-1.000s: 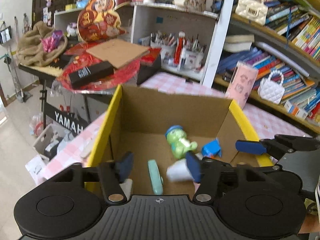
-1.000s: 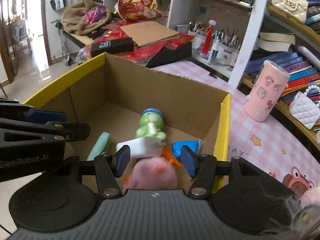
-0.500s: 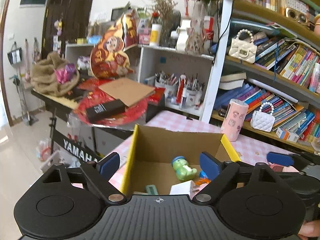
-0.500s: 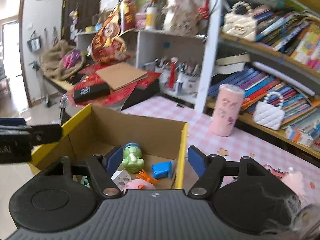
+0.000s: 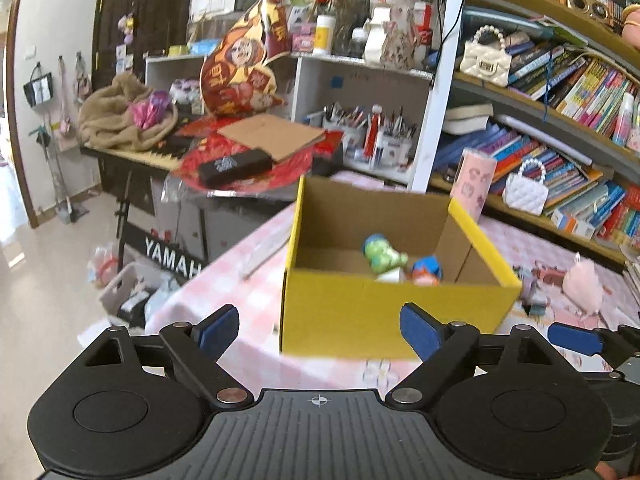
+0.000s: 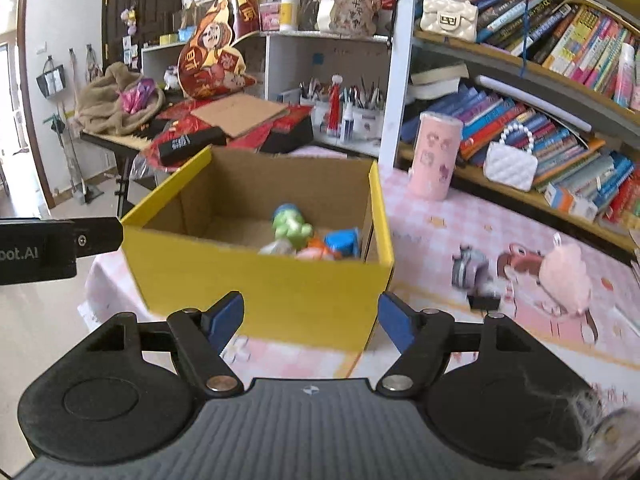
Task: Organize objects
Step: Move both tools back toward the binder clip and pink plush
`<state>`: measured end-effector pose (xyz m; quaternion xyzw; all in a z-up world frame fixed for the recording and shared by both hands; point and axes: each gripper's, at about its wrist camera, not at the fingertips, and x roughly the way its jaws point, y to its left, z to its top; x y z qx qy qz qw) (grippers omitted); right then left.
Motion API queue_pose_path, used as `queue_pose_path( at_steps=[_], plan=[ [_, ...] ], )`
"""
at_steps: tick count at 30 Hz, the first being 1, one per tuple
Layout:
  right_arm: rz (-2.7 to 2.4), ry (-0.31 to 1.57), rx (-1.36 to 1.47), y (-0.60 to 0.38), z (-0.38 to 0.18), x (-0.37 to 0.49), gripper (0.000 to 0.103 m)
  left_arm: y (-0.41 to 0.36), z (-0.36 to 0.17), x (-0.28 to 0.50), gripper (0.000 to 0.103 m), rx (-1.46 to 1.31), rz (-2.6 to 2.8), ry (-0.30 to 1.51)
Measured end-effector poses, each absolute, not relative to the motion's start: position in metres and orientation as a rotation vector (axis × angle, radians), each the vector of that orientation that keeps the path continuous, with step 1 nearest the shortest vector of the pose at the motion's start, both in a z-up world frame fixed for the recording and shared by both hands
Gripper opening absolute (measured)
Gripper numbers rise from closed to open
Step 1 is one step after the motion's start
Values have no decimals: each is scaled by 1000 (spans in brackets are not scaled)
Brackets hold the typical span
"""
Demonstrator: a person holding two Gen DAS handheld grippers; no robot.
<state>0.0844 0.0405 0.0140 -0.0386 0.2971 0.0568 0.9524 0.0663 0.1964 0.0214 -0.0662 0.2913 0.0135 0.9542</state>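
Observation:
A yellow cardboard box (image 5: 384, 312) (image 6: 264, 284) stands on the pink checked table. Inside lie a green toy figure (image 5: 382, 256) (image 6: 290, 226), a blue toy (image 5: 427, 267) (image 6: 343, 241) and other small items. My left gripper (image 5: 318, 330) is open and empty, held back from the box's near wall. My right gripper (image 6: 310, 318) is also open and empty in front of the box. A pink plush toy (image 6: 566, 272) (image 5: 582, 284) and a small grey toy (image 6: 468, 266) lie on the table to the right of the box.
A pink tumbler (image 6: 434, 156) stands behind the box by the bookshelf (image 6: 540, 92). A white pearl-handled purse (image 6: 510, 162) sits on the shelf. To the left, a keyboard stand (image 5: 168, 256) carries red packaging, cardboard and a black box (image 5: 236, 166). The table edge (image 5: 188, 300) drops off at the left.
Both grippers have pulled back out of the box and opened wider. The pink item that was between the right fingers now lies in the box. The box now shows its front wall.

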Motion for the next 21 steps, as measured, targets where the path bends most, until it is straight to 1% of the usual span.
queue_pose_path(
  at_steps=[3, 4, 6, 11, 18, 21],
  plan=[
    [105, 619, -79, 43, 8, 69, 76, 197, 15, 55, 91, -137, 24, 622],
    [100, 626, -78, 43, 6, 65, 76, 197, 13, 51, 95, -138, 22, 631],
    [90, 639, -75, 42, 1, 55, 76, 195, 9, 43, 99, -136, 12, 645],
    [38, 652, -54, 35, -6, 31, 80, 185, 2, 27, 99, -110, -34, 682],
    [-51, 662, -19, 19, -12, 0, 80, 163, -6, 13, 100, -73, -136, 721],
    [-94, 665, -6, 9, -13, -12, 82, 152, -7, 11, 100, -55, -184, 731]
  ],
)
